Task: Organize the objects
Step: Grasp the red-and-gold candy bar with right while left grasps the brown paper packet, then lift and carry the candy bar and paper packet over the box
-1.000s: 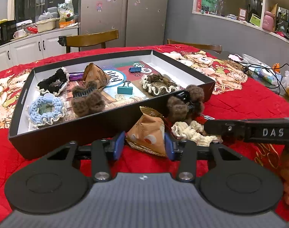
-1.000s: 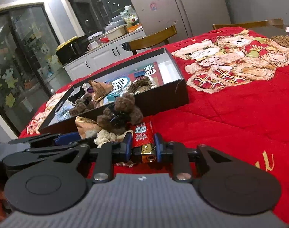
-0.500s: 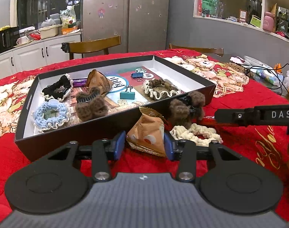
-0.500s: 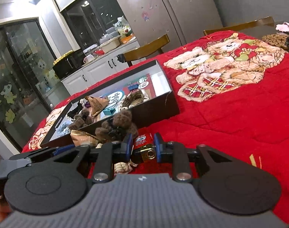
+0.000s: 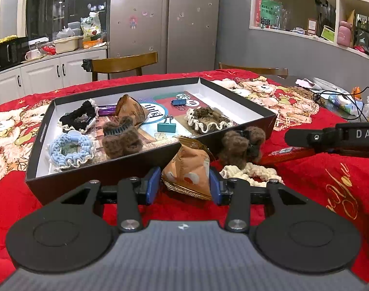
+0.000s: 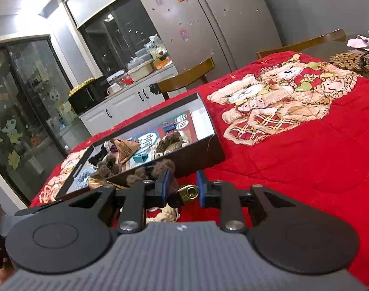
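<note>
Kitchen-dining room under evening light: steel fridge at the back, white cabinets to its left, wall shelves at right, wooden chairs behind the desk. Desk draped in a red quilted cloth with teddy-bear prints. On it, a shallow black box, long side running left to right, already stocked with scrunchies, binder clips and one triangular packet.

Straight ahead of both tools, over the near wall, lies that box; left tool nearer to it. Left tool partly closed on a tan triangular snack packet, point upward, just short of the wall. Right tool pinched narrow on a red lighter, brass end toward the camera, long axis pointing to the box. Left on the cloth beside the box: brown fuzzy hair clip and cream scrunchie.
</note>
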Tool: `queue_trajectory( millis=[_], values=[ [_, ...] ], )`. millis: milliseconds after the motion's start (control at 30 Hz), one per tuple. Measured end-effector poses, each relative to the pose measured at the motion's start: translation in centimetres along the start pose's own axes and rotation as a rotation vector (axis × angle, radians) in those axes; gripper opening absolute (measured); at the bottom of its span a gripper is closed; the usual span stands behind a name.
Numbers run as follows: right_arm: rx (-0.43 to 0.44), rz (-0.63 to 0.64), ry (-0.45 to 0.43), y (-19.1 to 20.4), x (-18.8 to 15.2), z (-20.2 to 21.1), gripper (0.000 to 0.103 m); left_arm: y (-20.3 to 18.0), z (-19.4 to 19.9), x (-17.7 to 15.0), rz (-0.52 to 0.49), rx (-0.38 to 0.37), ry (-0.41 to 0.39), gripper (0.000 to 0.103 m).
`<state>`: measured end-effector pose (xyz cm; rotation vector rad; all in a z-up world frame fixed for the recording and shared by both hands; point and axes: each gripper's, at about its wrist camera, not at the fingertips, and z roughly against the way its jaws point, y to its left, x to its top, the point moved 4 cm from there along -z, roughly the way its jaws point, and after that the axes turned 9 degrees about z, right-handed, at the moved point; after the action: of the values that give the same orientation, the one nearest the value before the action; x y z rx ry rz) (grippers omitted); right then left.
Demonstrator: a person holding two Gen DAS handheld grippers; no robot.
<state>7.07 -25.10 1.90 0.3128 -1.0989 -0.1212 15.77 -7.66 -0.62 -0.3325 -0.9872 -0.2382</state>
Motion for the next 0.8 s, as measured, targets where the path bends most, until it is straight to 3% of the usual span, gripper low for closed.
queue_trajectory(
  millis=[533,633,800],
  values=[
    [0.018,-0.009,-0.062,0.0,0.8,1.1,0.023,-0.4,0.5,0.0,-0.005,-0.004,-0.022,0.049],
    [0.032,-0.001,-0.083,0.3,1.0,1.6,0.014,-0.6,0.8,0.1,-0.006,-0.009,-0.029,0.049],
    [0.041,-0.005,-0.091,0.4,1.2,1.7,0.014,-0.9,1.3,0.3,-0.009,-0.014,-0.046,0.049]
  ],
)
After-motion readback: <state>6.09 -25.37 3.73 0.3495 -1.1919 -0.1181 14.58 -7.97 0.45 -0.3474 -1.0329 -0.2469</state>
